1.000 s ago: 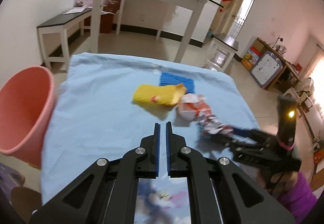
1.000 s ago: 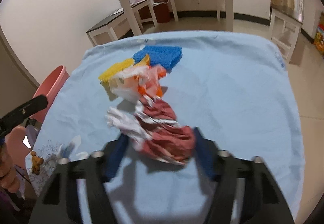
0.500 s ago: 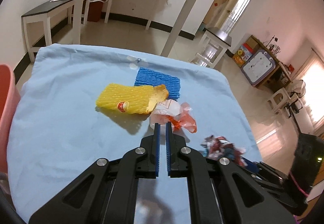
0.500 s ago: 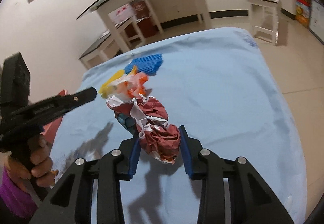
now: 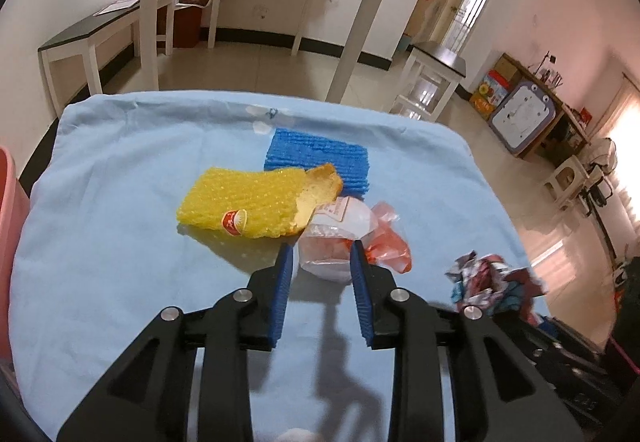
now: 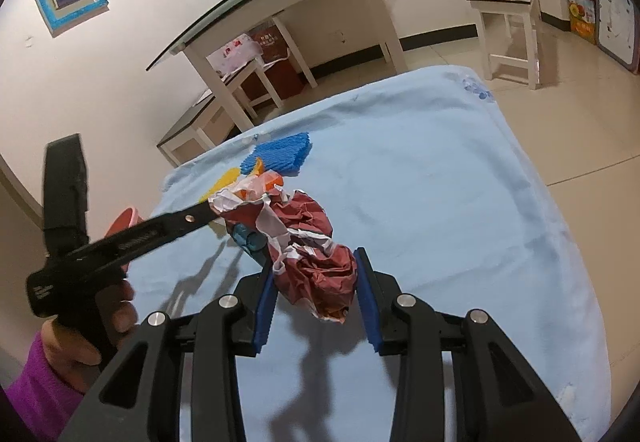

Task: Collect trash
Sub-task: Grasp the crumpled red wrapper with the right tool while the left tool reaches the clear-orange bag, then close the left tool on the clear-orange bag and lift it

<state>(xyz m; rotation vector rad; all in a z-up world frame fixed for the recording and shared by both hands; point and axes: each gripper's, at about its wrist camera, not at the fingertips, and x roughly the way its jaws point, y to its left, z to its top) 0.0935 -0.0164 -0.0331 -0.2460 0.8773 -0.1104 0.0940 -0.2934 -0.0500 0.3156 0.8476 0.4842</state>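
Blue-clothed table (image 5: pixel 120 242) in a tiled room, four pieces of trash and a pink bin.

At the far left edge stands one pink bin (image 5: pixel 8 210). Rightward lie one yellow foam net (image 5: pixel 248 204), one blue foam net (image 5: pixel 320 158) just behind it, and one thin plastic bag (image 5: pixel 340 238); all look light, soft and crushable, and the bag probably slippery, so pinch a bunched fold. The left gripper (image 5: pixel 320 262) has its jaws apart around the near end of that bag, not yet squeezing. Far right, the right gripper (image 6: pixel 316 282) is clamped on one crumpled red wrapper (image 6: pixel 312 254), held above the cloth; it looks featherlight and springy, best taken at its thick middle.
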